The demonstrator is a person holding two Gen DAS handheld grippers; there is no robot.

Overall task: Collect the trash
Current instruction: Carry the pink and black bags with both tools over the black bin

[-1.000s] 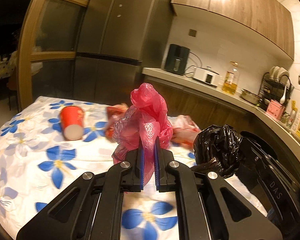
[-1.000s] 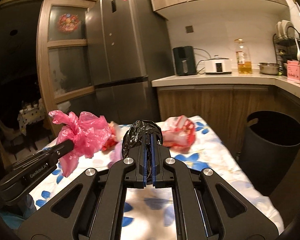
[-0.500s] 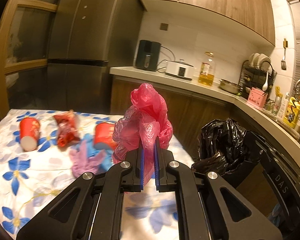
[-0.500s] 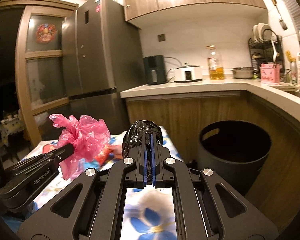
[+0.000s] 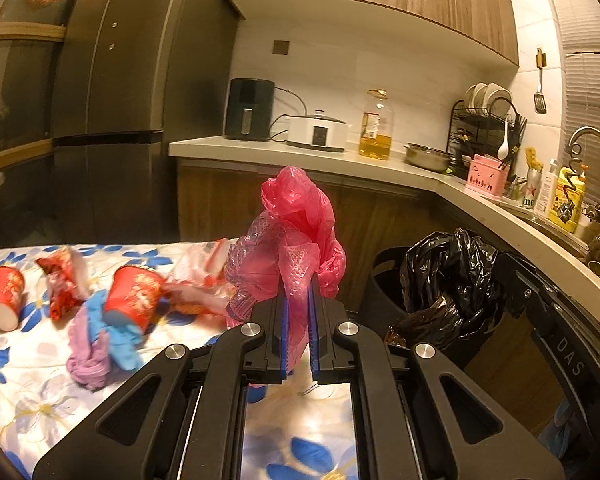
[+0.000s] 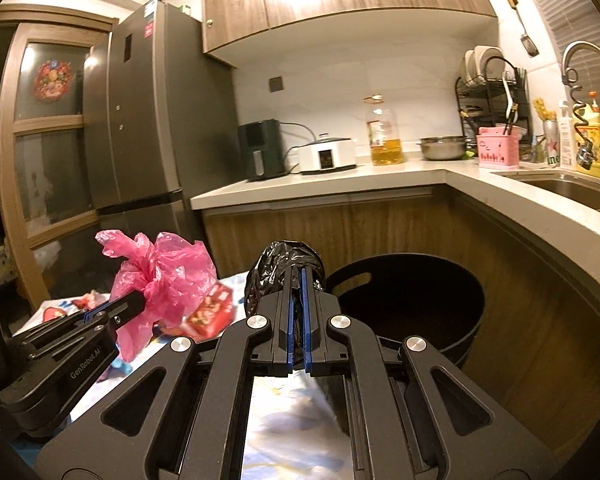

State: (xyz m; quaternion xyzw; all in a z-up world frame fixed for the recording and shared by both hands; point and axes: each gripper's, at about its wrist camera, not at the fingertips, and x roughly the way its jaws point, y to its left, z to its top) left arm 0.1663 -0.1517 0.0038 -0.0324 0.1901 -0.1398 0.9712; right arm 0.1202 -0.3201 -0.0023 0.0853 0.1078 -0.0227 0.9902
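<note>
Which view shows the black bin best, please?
The right wrist view: the bin shows its open mouth, rim and handle slot, just beyond the black bag. In the left wrist view, only a dark sliver shows behind that bag.

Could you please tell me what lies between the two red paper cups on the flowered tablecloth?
In the left wrist view, a crumpled red wrapper lies between the far cup and the near cup.

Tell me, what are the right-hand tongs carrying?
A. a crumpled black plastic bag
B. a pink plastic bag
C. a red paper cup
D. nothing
A: the right tongs are clamped shut on the crumpled black plastic bag; the left tongs hold the pink plastic bag.
</note>
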